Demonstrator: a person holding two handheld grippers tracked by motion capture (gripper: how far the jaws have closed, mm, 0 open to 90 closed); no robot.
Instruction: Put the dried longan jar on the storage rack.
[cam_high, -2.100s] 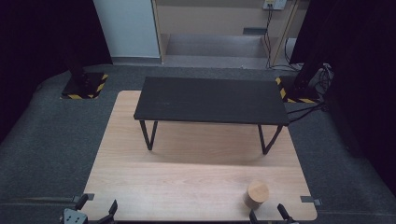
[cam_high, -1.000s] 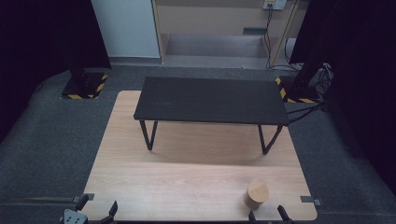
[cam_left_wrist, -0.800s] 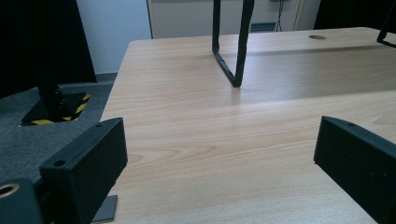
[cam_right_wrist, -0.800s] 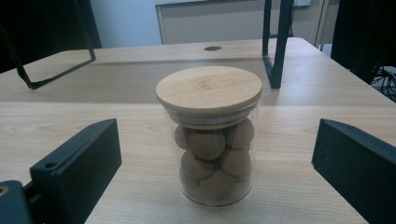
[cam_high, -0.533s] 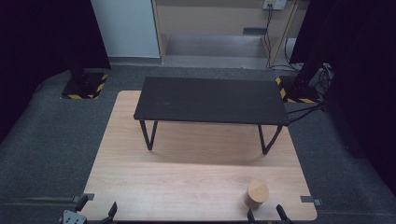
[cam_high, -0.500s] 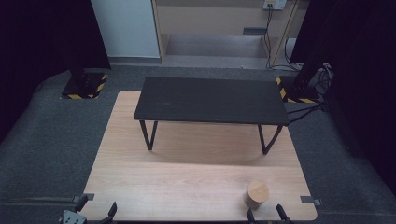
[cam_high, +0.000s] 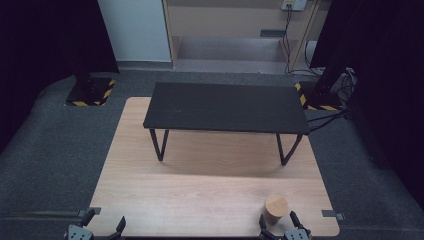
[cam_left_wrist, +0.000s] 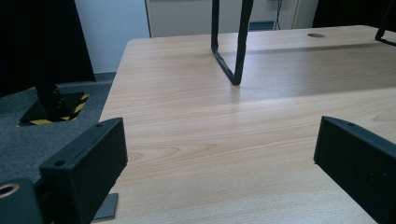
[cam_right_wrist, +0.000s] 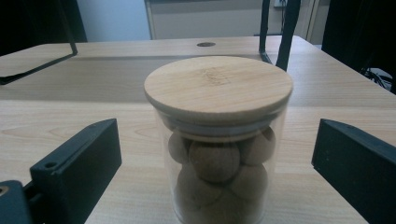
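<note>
High view: jar (cam_high: 276, 209) stands upright at lower right of the table (cam_high: 200, 195), just ahead of the right gripper (cam_high: 280, 226); left gripper (cam_high: 102, 225) at lower left, well apart.
Left gripper view: left gripper (cam_left_wrist: 219, 154) wide open, empty, bare wood between the jaws.
Right gripper view: jar (cam_right_wrist: 218, 140) with wooden lid (cam_right_wrist: 218, 87) centred between the wide-open jaws of the right gripper (cam_right_wrist: 215, 158), not touched; the right hand is likely the one to take it.
</note>
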